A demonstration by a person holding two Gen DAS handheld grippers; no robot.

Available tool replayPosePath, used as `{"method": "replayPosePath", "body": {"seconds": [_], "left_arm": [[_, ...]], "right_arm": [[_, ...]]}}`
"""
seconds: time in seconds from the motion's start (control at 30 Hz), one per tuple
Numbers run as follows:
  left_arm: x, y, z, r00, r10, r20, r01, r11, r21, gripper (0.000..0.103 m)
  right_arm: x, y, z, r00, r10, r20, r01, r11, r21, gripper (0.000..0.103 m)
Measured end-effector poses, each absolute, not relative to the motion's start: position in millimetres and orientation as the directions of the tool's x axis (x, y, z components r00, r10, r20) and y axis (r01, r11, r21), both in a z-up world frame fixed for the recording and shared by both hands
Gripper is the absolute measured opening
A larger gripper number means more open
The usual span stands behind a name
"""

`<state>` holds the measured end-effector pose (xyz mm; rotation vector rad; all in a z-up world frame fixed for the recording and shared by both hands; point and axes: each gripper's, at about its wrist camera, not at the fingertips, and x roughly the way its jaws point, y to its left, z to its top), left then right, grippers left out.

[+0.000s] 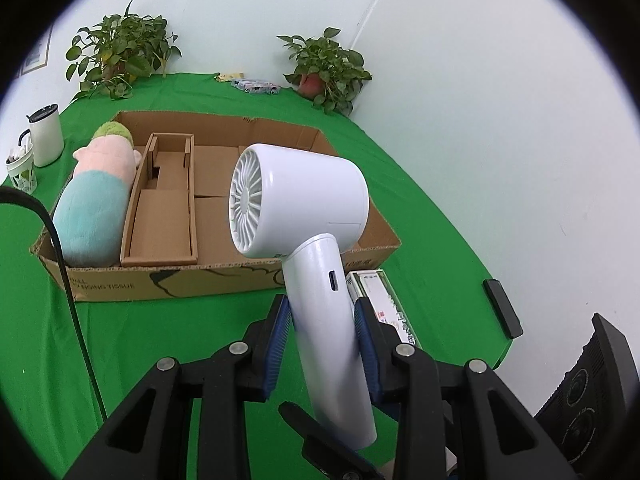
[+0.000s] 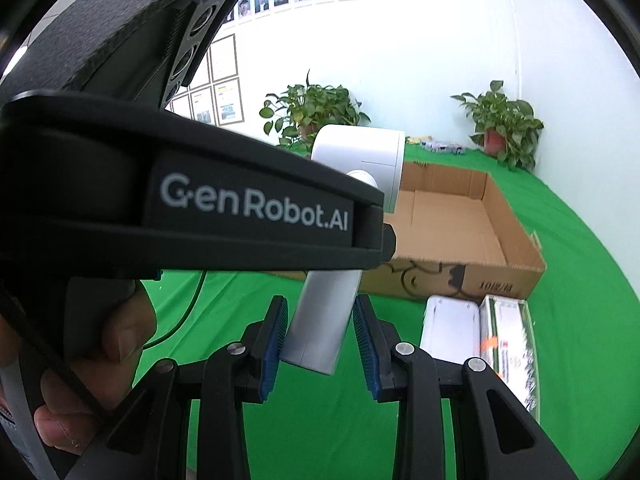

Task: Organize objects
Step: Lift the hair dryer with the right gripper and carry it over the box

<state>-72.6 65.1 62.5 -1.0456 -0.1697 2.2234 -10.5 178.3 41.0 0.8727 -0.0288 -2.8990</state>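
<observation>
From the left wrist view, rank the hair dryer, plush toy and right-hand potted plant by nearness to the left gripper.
1. Hair dryer: handle between the left gripper pads.
2. Plush toy: left compartment of the cardboard box.
3. Potted plant: far right corner by the wall.

Both tools are built alike — matte black plastic frames with triangular cut-outs in the arms and round silver screws at the joints. The left gripper (image 1: 322,322) has two black fingers lined with ribbed blue pads (image 1: 280,332), and a thin black cable (image 1: 68,280) runs past its left side. The right gripper (image 2: 320,328) carries the same ribbed blue pads (image 2: 276,332) and the same silver screws. Seen from the right wrist, the left tool's black body bears white lettering — "GenRobot.AI" (image 2: 254,206) — with a row of round lenses in a black bar above it. A hand (image 2: 100,360) wraps its grey handle, crossed by a black strap.
</observation>
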Motion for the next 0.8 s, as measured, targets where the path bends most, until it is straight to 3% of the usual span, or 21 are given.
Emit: {"method": "replayPosePath", "body": {"seconds": [0.47, 0.8], "left_arm": [[-125, 80, 106, -0.466, 0.607, -0.644, -0.538, -0.772, -0.338, 0.032], [-188, 95, 116, -0.413, 0.583, -0.699, -0.517, -0.782, -0.348, 0.032]], "right_arm": [[-50, 185, 82, -0.847, -0.109, -0.521, 0.094, -0.994, 0.054, 0.032], [-113, 197, 97, -0.799, -0.123, -0.589, 0.091, -0.992, 0.084, 0.032]]}}
